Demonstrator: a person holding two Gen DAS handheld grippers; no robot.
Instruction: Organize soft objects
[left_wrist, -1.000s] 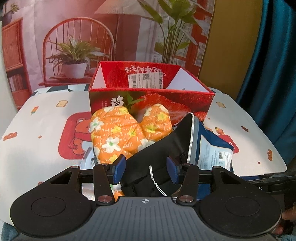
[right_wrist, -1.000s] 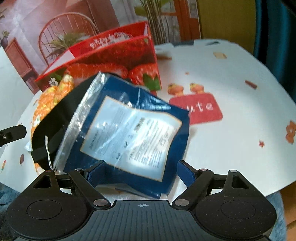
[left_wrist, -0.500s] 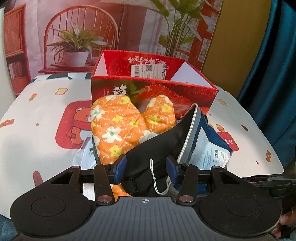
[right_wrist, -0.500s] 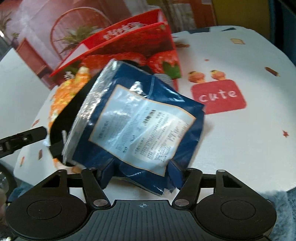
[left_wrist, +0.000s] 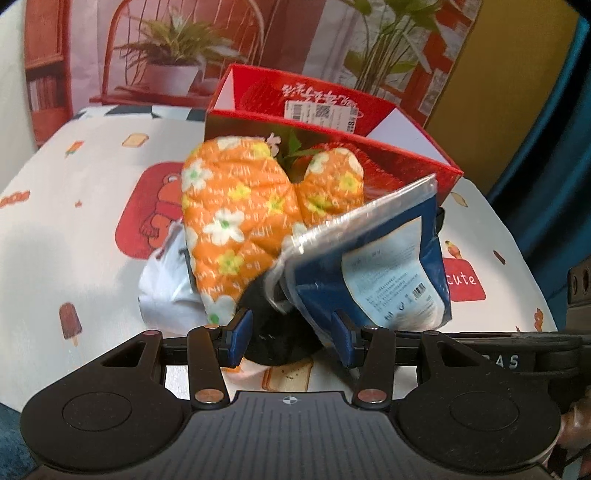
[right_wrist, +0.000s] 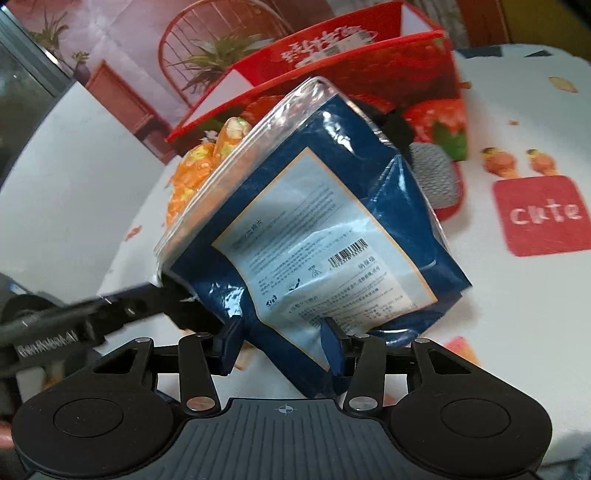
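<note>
The right tool (right_wrist: 282, 345) is closing on the blue packet (right_wrist: 332, 236); the left tool (left_wrist: 291, 338) pinches a black cloth (left_wrist: 275, 332) beside the orange mitt (left_wrist: 240, 221).

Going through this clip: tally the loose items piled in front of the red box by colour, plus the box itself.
Orange floral mitt: 1
Blue packet: 1
Black fabric item: 1
White bag: 1
Grey and red item: 1
Red strawberry box: 1
Total: 6

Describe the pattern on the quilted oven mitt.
Orange quilted oven mitt: white and yellow flowers on orange, clearest in the left wrist view.
</note>
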